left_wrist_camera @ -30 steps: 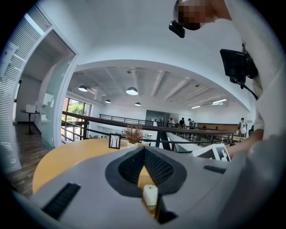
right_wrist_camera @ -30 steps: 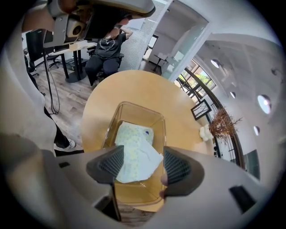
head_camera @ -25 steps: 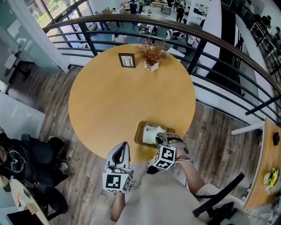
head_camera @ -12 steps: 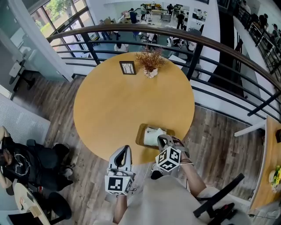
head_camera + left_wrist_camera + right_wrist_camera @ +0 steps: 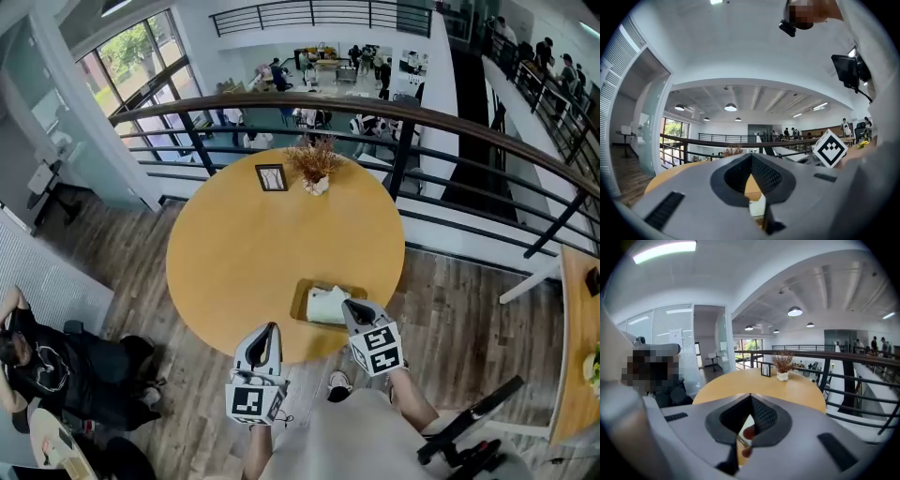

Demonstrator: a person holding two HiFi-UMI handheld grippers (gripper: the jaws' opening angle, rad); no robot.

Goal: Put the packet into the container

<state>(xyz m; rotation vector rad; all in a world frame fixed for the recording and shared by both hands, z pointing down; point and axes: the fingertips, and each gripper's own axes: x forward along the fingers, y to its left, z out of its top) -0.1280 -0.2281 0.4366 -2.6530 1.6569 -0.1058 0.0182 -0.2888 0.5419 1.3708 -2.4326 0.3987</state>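
Pulled back from the container [image 5: 300, 302], the right hand-held gripper [image 5: 353, 307] was pressed together, empty. The packet [image 5: 327, 305] lay inside, at the table's [image 5: 281, 234] near edge. The left hand-held gripper [image 5: 268, 330] was likewise closed.

head view looks down; all share the table [image 5: 281, 244].

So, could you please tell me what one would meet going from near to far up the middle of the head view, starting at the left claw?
Left claw → container holding the packet → bare stretch of the table → vase of dried flowers → railing.
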